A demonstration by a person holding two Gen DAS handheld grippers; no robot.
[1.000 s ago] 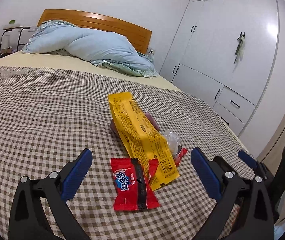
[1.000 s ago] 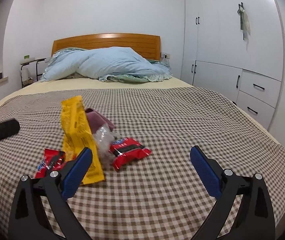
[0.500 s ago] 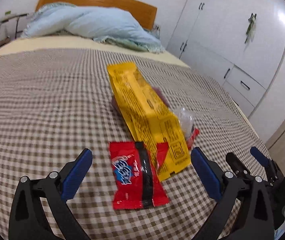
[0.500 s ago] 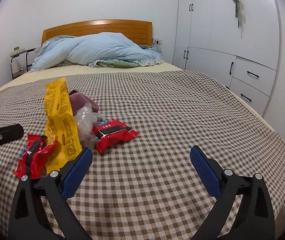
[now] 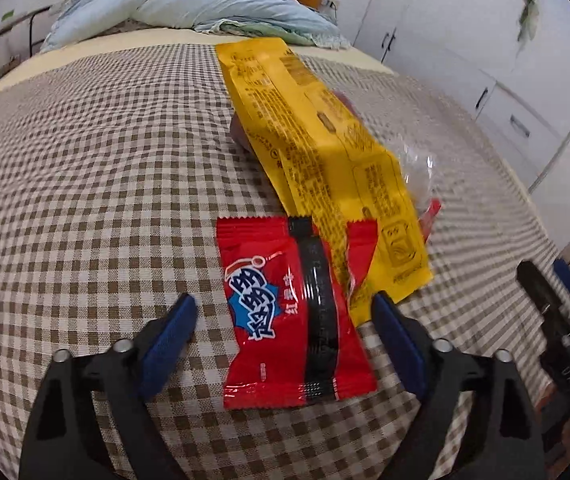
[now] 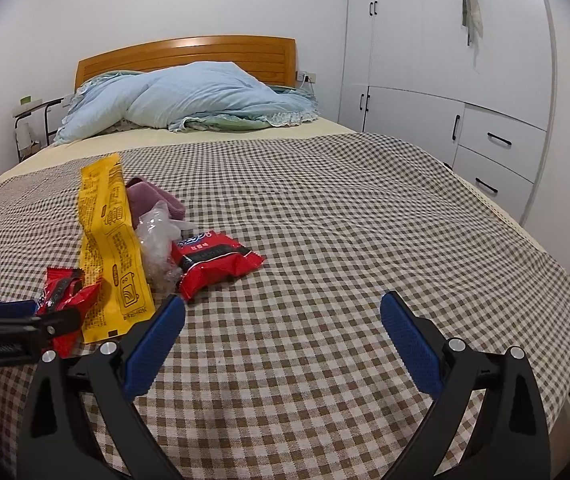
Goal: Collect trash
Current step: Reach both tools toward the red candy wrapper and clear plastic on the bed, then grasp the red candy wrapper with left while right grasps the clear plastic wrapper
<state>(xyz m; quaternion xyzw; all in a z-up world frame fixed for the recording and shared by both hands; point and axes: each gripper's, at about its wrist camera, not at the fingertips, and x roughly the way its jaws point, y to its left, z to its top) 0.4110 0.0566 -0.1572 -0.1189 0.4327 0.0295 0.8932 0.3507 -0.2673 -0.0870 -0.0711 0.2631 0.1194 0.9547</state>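
left gripper [image 5: 283, 314] — low and level, jaws spread wide, blue pads [image 5: 169, 332] apart, nothing between them clamped | right gripper [image 6: 283, 320] — jaws likewise wide apart, holding nothing, pointing forward | left gripper's black finger visible at right view's left edge

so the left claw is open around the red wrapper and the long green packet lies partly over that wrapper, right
Not quite: the long packet is yellow, not green, as the left wrist view shows. The rest holds: the left claw is open with the red wrapper between its fingers, and the packet overlaps that wrapper's top corner.
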